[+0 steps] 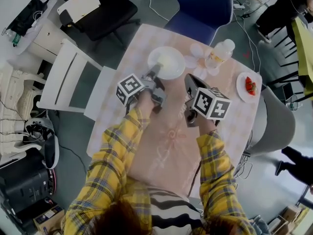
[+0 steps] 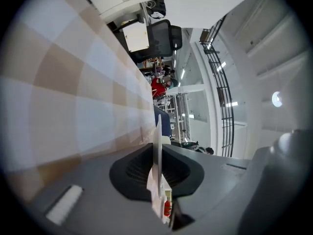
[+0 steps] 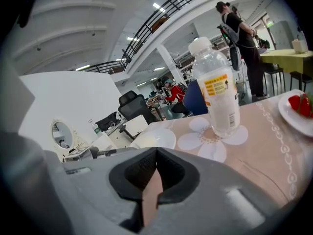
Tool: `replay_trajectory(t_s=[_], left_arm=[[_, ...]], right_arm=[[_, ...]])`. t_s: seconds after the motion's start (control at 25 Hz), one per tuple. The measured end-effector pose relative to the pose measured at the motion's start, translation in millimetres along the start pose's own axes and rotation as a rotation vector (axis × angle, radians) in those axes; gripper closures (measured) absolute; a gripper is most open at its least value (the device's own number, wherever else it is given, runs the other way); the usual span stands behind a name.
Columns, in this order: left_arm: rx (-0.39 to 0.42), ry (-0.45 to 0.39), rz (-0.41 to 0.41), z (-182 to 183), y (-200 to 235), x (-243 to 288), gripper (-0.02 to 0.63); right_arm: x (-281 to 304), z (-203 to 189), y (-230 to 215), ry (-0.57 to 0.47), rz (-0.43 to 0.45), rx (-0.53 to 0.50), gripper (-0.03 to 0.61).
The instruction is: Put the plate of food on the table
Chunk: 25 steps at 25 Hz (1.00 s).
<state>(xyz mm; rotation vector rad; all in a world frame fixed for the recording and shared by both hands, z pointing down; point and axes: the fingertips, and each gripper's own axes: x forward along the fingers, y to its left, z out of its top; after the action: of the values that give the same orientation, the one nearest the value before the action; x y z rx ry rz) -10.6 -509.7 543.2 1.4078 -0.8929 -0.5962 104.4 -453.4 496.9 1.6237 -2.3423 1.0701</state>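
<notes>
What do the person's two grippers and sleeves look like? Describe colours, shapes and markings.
The left gripper and right gripper are grey, blocky handheld tools with black ribbed pads lining the jaws. Each carries a white cube printed with black square markers. The sleeves are yellow plaid with dark checks. No cables show on either.

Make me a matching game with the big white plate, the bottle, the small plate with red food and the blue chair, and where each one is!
Things:
1. big white plate
2. bottle
3. small plate with red food
4. blue chair

Places:
A. beyond the far end of the table
B. gripped at its rim by the left tongs
C. standing on a white flower shape
D. near the right edge of the table

Pairs: 1-B, 2-C, 3-D, 4-A
</notes>
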Motion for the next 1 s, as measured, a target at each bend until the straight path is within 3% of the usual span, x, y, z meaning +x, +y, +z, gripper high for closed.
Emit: replay_trajectory(t_s=[0.08, 0.24, 0.48, 1.0], left_arm=[[0.034, 0.024, 0.005, -1.2, -8.4, 7.7, 0.598], [0.024, 0.048, -0.007, 3.1, -20.4, 25.8, 0.603], [0.09, 0.07, 0.06, 9.8, -17.4, 43.7, 0.6], [0.142, 0.153, 0.194, 7.5, -7.5, 66.0, 0.597]], right_arm=[[3.7, -1.6, 1.3, 0.008, 0.008, -0.002, 0.581], [11.1, -5.6, 2.2, 0.018, 0.013, 0.006, 0.581], [18.9, 1.7, -0.4, 0.019, -0.002, -0.016, 0.581], [33.7, 7.1, -7.5, 0.035, -0.013, -0.021, 0.581]])
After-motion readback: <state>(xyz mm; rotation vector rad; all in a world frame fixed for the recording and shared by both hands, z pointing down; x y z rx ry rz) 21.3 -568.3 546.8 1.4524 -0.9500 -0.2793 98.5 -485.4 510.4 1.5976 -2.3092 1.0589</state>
